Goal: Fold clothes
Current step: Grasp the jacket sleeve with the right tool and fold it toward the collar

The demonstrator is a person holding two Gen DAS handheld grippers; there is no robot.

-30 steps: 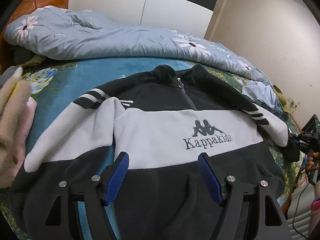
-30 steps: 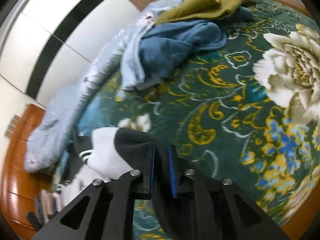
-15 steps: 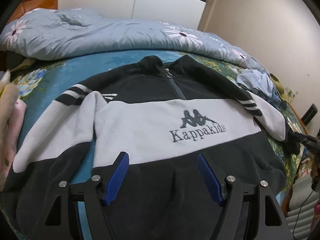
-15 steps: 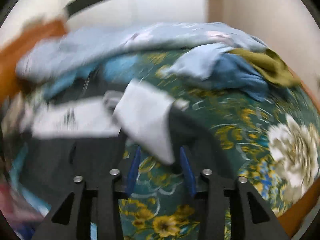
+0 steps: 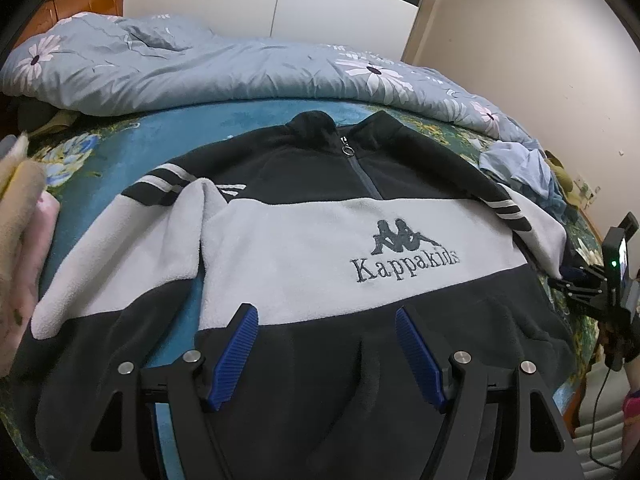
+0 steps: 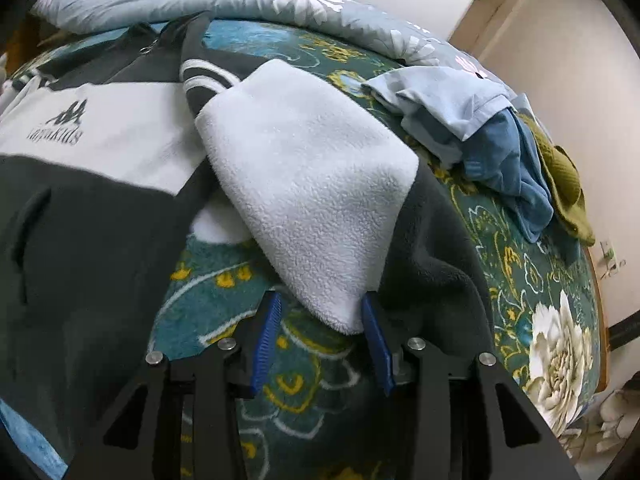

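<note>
black and white fleece pullover (image 5: pixel 320 248) spread face up on the floral bedspread (image 6: pixel 520 264), collar far, hem near, its right sleeve (image 6: pixel 304 184) folded over beside the body. left gripper (image 5: pixel 326 354) spread wide just above the dark hem, holding nothing; right gripper (image 6: pixel 320 336) also parted, the white sleeve's edge lying between its blue pads, not pinched. blue quilt (image 5: pixel 200 68) bunched at the far side, pile of blue and olive clothes (image 6: pixel 500 152) off to the right.
</note>
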